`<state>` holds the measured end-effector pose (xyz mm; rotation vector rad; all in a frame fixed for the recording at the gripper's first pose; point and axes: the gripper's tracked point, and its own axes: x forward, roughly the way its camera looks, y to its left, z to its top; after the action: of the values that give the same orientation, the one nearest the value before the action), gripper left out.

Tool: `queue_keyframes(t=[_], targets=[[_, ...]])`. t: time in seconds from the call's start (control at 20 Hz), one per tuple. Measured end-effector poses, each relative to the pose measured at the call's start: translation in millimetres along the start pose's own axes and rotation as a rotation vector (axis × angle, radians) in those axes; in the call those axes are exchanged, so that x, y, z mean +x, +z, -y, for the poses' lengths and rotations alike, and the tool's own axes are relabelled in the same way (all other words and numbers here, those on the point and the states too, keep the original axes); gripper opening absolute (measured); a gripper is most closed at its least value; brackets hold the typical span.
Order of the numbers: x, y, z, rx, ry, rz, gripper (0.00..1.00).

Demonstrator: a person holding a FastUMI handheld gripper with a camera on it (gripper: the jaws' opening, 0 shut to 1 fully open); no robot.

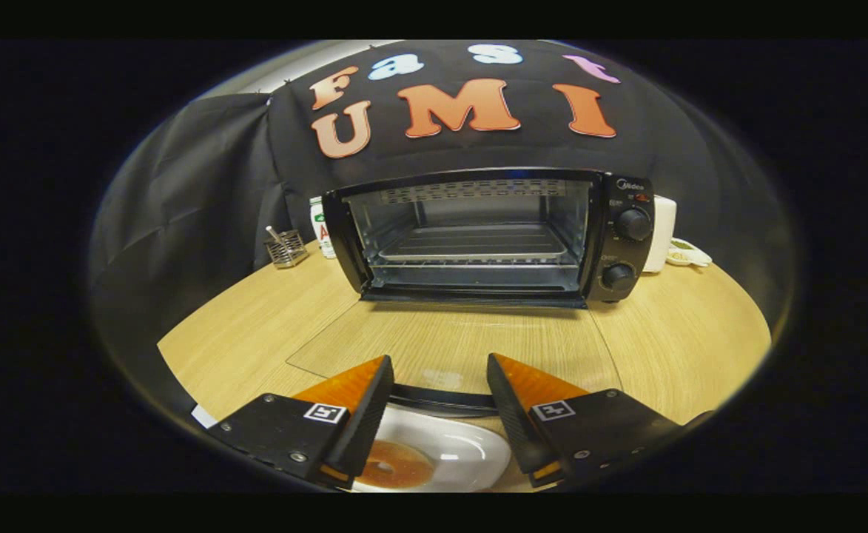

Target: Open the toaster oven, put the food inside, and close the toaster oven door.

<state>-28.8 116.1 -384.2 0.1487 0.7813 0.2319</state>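
Now, gripper (439, 385): its 2 fingers stand well apart, nothing clamped between them and neither pad touching anything that can be seen.
Pose: the gripper is held low over the wooden table (685, 348), level, fingers aimed at 12 o'clock toward the oven's mouth.
Food: a brown ring-shaped piece, like a doughnut (397, 465), lies in a white dish (470, 451) under and between the finger bases, toward 6 o'clock; the left finger covers part of it.
Toaster oven (493, 233): at 12 o'clock beyond the fingertips, well apart from them, standing on the table against the black cloth wall.
Door (448, 348): swung fully down, its glass lying flat over the table between the oven and the fingers; its dark handle edge (441, 401) sits just ahead of the dish.
Inside: a wire rack (474, 244) sits bare in the cavity.
Knobs (632, 223): 2 on the oven's right panel, at 1 o'clock.
Wire basket (286, 248): at 10 o'clock, left of the oven.
Carton (321, 226): touching or just beside the oven's left wall; I cannot tell which.
White appliance (663, 233): behind the oven's right side, with a small dish (689, 255) beside it.
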Motion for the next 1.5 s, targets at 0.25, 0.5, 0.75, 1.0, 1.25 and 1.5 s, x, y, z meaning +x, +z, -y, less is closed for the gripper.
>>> queue_keyframes(t=[0.25,0.5,0.75,1.0,1.25,1.5], targets=[[0,-2,-1,0.0,0.003,0.004,0.76],[2,-3,2,0.006,0.007,-0.008,0.75],[0,-1,3,0.016,0.012,-0.027,0.72],[-25,1,1,0.011,0.011,-0.042,0.88],[-70,-16,-19,-0.016,0.08,-0.068,0.97],[-94,-52,-44,0.009,0.145,-0.155,0.96]])
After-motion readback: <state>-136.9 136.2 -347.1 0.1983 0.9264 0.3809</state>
